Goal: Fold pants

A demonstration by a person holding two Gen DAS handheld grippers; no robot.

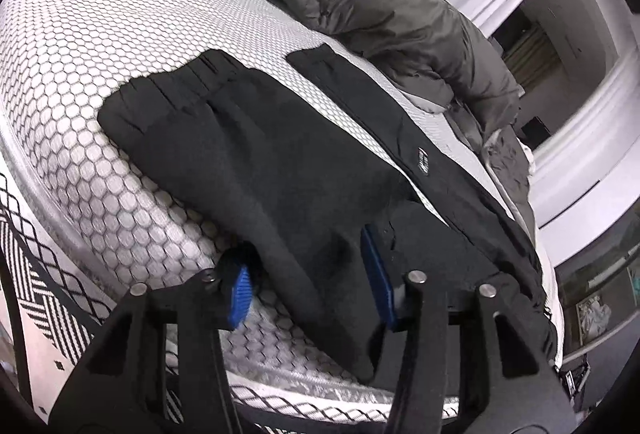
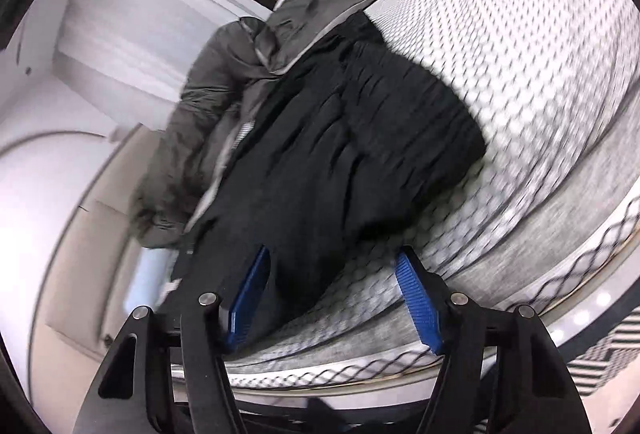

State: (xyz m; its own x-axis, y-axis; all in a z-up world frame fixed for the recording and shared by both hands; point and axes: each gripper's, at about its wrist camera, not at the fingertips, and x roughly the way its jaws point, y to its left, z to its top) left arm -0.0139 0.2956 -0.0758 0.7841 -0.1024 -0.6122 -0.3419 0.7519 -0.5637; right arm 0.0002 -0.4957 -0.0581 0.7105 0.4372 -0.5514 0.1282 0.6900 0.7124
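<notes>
While the pants (image 1: 280,154) lie flat on the bed (image 1: 80,82), their long axis runs straight away from both cameras, waistband end nearest. Left hand-held gripper (image 1: 308,274): partly open, astride a fabric edge, pads not visibly pressing. Right hand-held gripper (image 2: 336,298): wider, nothing gripped, one pad (image 2: 248,298) at the cloth.

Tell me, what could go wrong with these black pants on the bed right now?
The black pants hang over the mattress edge, so a weak pinch by the left gripper might let them slide off. The grey puffer jacket touches the far leg and could get dragged along. The right gripper seems to straddle only the cloth's edge.
</notes>
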